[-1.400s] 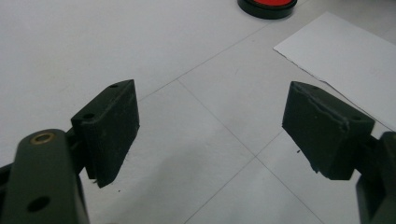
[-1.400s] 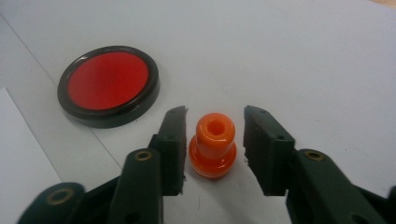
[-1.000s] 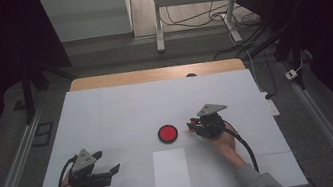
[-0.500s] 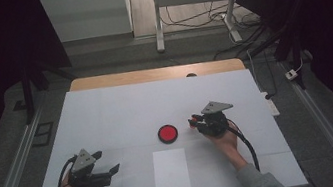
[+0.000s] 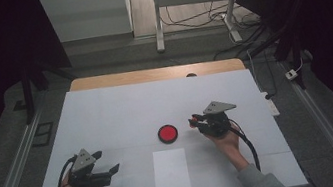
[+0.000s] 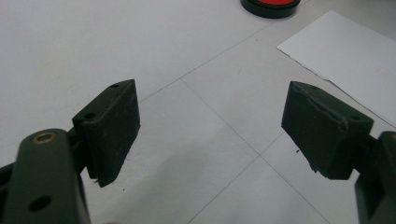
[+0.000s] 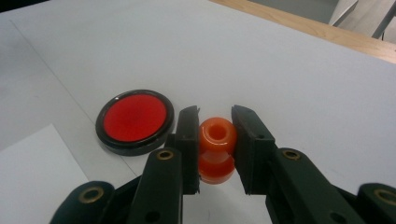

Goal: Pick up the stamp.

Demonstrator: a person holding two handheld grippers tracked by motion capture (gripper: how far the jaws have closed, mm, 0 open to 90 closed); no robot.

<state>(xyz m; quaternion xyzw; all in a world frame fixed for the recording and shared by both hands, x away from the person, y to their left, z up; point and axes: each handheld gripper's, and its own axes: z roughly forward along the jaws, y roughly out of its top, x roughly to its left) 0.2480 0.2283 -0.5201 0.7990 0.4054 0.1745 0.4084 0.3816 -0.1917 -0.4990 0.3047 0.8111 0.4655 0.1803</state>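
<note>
A small orange spool-shaped piece (image 7: 216, 148) with a hole in its top sits clamped between the jaws of my right gripper (image 7: 215, 135), held just above the white table. In the high view that gripper (image 5: 193, 120) is right of centre, with the orange piece (image 5: 192, 122) at its tip. A round red disc with a black rim (image 7: 135, 120) lies flat just left of the held piece, apart from it; the disc (image 5: 167, 133) lies mid-table. My left gripper (image 5: 114, 169) rests low at the front left, open, nothing between its pads (image 6: 114, 126).
A white paper sheet (image 5: 171, 172) lies flat at the front centre, between the two hands; its corner (image 6: 341, 56) is ahead of the left jaws. The table's wooden far edge (image 5: 156, 74) runs along the back. Cables trail from both grippers.
The right gripper with the orange piece has lifted and drifted slightly away from the red disc, toward the right and back. The left gripper has barely moved.
</note>
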